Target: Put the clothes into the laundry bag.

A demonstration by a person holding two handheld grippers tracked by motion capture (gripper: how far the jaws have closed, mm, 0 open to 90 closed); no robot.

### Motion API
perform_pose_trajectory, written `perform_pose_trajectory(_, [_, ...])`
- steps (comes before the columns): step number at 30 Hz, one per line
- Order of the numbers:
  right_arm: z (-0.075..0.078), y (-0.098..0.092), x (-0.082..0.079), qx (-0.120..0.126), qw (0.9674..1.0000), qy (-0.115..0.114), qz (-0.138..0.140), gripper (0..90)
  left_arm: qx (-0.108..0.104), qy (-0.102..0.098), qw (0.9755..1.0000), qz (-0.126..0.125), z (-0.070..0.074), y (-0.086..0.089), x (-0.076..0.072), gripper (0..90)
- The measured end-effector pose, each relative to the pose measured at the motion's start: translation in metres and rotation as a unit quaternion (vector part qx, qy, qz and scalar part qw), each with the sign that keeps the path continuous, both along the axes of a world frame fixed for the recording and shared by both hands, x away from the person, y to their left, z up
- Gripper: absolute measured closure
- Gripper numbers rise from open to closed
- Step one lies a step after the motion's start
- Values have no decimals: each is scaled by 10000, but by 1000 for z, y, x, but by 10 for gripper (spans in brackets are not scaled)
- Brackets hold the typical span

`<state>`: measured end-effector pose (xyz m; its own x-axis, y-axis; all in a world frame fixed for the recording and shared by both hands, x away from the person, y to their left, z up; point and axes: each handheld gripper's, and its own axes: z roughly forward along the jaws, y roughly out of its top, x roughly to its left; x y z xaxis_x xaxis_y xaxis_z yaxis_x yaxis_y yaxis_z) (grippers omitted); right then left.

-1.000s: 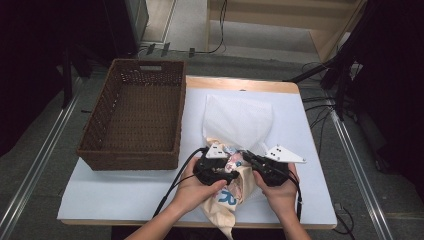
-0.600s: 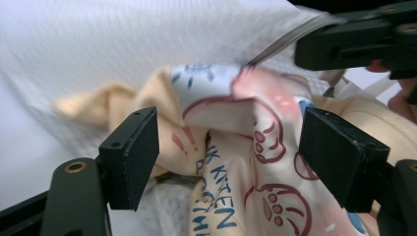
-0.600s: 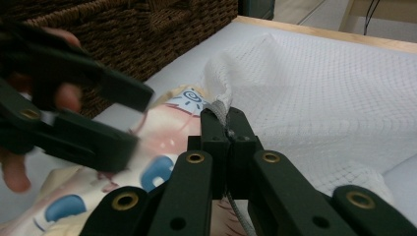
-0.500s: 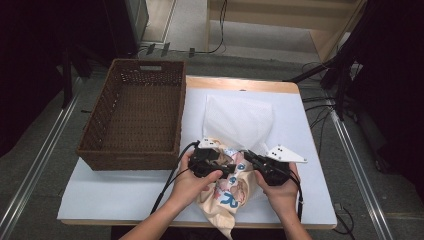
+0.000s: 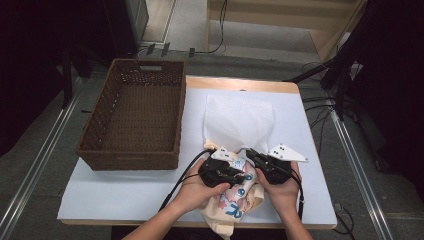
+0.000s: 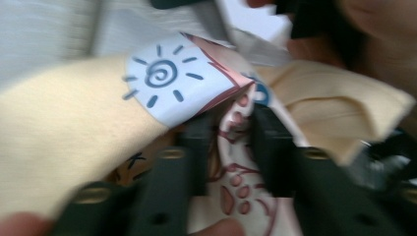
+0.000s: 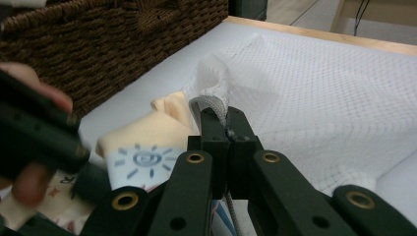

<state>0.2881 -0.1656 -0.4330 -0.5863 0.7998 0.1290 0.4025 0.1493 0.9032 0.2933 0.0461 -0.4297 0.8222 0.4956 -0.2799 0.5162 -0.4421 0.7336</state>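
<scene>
L gripper (image 5: 231, 172) has pulled the printed cloth (image 5: 235, 197) a bit further left since 1 s ago, jaws pinching a fold, while R gripper (image 7: 227, 129) stays clamped on the mesh bag (image 5: 239, 120) edge near-centre, probably bagging it.

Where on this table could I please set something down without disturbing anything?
Free: the white table top in front of the brown wicker basket, and the strip right of the white mesh bag. The basket itself holds nothing. Crowded: the near middle, where both grippers work the cream printed cloth.
</scene>
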Motion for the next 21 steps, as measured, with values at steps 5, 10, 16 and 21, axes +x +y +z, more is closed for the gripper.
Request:
perform_pose_trajectory(5, [0, -3, 0, -28, 10000, -16, -33, 900, -228, -301, 9954, 882, 17, 15, 3, 399])
perform_pose_trajectory(10, [-1, -5, 2, -25, 10000, 19, -78, 900, 71, -251, 9894, 1432, 6, 11, 17, 251])
perform_pose_trajectory(16, [-3, -5, 1, -68, 10000, 48, -53, 900, 419, 267, 9911, 1236, -33, 9, 38, 158])
perform_pose_trajectory(21, [-5, -5, 4, -58, 9999, 88, -48, 900, 706, 32, 9948, 734, -33, 9, 36, 477])
